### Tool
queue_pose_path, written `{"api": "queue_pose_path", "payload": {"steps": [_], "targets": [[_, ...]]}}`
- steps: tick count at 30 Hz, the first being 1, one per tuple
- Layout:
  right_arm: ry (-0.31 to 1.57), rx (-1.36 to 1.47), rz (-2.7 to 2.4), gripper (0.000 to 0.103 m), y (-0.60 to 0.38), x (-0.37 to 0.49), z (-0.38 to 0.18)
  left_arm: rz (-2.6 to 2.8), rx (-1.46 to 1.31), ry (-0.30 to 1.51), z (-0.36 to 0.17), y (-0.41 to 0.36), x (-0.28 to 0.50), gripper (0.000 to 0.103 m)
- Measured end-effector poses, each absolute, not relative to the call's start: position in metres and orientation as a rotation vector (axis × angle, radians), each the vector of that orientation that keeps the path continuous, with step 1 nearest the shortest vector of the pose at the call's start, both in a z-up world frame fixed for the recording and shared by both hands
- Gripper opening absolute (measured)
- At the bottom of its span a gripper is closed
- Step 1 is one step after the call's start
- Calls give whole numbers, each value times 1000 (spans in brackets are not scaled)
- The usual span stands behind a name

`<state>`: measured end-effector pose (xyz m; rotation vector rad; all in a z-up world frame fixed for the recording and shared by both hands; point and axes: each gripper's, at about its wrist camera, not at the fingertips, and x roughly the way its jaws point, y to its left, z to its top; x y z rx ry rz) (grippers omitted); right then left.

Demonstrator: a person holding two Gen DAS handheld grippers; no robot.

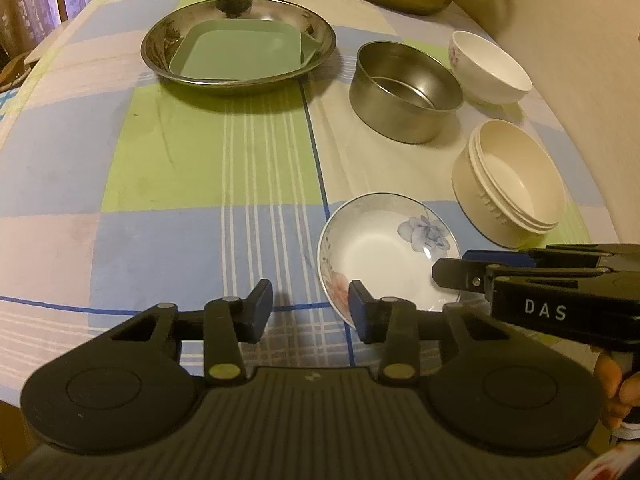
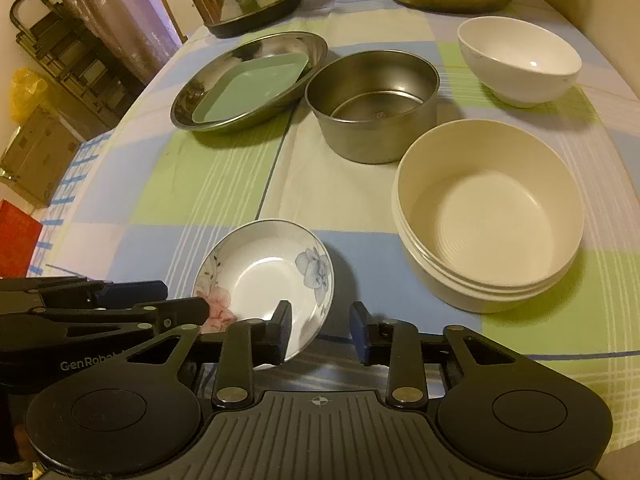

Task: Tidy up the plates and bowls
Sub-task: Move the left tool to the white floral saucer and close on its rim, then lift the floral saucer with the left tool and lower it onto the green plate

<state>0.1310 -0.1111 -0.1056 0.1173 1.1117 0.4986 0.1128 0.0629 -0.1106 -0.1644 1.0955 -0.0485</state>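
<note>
Steel pan (image 2: 248,80), holding green tray (image 2: 250,88), sits well beyond floral dish (image 2: 272,276). I have both tools at the dish: left gripper (image 1: 310,306) and right gripper (image 2: 320,330) part-open, each straddling a rim, gripping nothing. Next: clamp, lift.

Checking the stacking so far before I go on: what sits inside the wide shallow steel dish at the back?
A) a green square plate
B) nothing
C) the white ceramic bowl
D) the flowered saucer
A: a green square plate lies inside the steel dish, while the flowered saucer and the white ceramic bowl stand apart on the tablecloth.
</note>
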Motion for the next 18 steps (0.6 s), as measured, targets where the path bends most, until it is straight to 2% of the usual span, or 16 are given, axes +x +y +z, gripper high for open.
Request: {"api": "queue_pose_path", "payload": {"steps": [7,9,12,16,18], "targets": [[1122,133,477,18,-110,137,-109,-67,-179,1101,-115,65,120,28],[1123,132,474,14,-110,137,-109,-77,-182,1107,-116,65,122,20],[1125,129,475,8,-109,139,-110,-90,-190,1110,-118,65,125,16],[1124,127,474,7,-108,139,-110,-114,-184,1113,-118,62,129,9],[1123,124,474,7,-108,140,-110,-116,-177,1116,-118,62,130,9]]}}
